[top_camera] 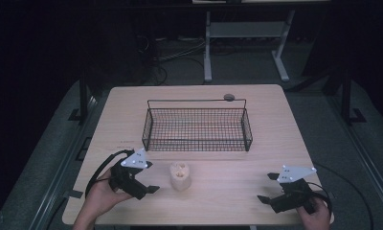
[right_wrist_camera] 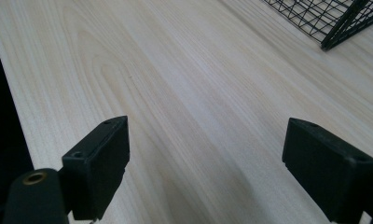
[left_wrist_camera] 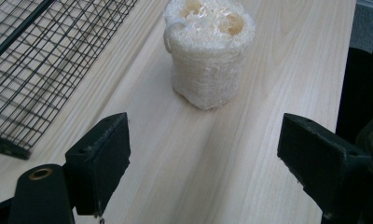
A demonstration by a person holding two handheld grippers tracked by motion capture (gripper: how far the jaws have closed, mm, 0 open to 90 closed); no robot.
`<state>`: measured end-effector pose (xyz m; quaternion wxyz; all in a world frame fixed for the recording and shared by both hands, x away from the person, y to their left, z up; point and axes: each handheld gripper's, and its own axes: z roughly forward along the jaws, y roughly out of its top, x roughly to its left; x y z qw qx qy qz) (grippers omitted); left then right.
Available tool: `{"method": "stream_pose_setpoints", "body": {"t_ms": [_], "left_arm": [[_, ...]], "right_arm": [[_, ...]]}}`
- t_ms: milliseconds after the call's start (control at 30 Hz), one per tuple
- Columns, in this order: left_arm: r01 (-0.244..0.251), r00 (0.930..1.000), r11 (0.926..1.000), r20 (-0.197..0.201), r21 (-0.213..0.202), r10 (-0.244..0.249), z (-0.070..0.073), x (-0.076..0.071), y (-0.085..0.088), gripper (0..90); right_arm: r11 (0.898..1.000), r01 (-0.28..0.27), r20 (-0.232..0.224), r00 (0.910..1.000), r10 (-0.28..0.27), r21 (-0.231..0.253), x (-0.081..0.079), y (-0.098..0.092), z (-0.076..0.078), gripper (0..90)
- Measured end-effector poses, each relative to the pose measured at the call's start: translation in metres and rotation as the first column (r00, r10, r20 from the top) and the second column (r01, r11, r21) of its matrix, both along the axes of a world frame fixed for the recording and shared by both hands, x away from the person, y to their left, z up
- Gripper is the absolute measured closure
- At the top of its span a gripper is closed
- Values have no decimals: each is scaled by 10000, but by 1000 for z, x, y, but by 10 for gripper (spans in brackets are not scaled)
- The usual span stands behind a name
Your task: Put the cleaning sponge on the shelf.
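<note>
1. A loofah [top_camera: 180,176] stands upright on the table [top_camera: 271,139], just in front of the wire basket [top_camera: 197,129] and apart from it; the open-topped basket looks the likely place for it.
2. The left gripper [top_camera: 149,188] sits low beside the loofah, jaws spread wide and holding nothing. In the left gripper view the loofah [left_wrist_camera: 208,51] lies ahead, between the lines of the two jaws but not yet between them, which reads as an approach lined up for a sideways grasp.
3. The left hand [top_camera: 101,196] comes in from the near edge, the gripper turned toward the loofah.
4. The right gripper [top_camera: 268,199] rests near the table's near right corner, well apart from the loofah, jaws also wide and empty, pointing across bare wood; it appears to be waiting.
</note>
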<state>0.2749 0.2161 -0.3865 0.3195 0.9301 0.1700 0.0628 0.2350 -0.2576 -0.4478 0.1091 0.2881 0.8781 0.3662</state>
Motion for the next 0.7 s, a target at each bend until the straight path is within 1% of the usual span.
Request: {"method": "stream_pose_setpoints", "body": {"t_ms": [100, 167, 200, 267, 500, 600, 700], "left_arm": [[201, 9998, 9993, 37, 305, -202, 4, 4, -9, 163], [261, 9996, 9987, 33, 442, -263, 5, 6, -13, 163], [261, 9996, 9987, 33, 442, -263, 5, 6, -13, 164], [344, 9994, 9978, 48, 574, -347, 7, 8, -17, 163], [414, 9991, 9968, -15, 685, -414, 7, 13, -24, 164], [428, 9991, 9968, -3, 681, -429, 7, 14, -26, 164], [501, 9987, 9957, -89, 783, -495, 6, 17, -31, 163]], "right_arm": [[10000, -70, 41, 10000, 70, 16, 0, 1, 0, 143], [10000, -3, -42, 10000, 3, 25, -1, 2, 1, 143], [10000, -3, -42, 10000, 3, 25, -1, 2, 1, 143], [10000, -49, -6, 10000, 49, 31, 0, 2, 0, 143], [9999, -40, 74, 10000, 39, 159, 0, 0, 1, 143], [9999, -55, 63, 10000, 54, 145, 0, 1, 1, 143], [9998, -138, 38, 9999, 137, 107, 0, 3, 1, 143]]}}
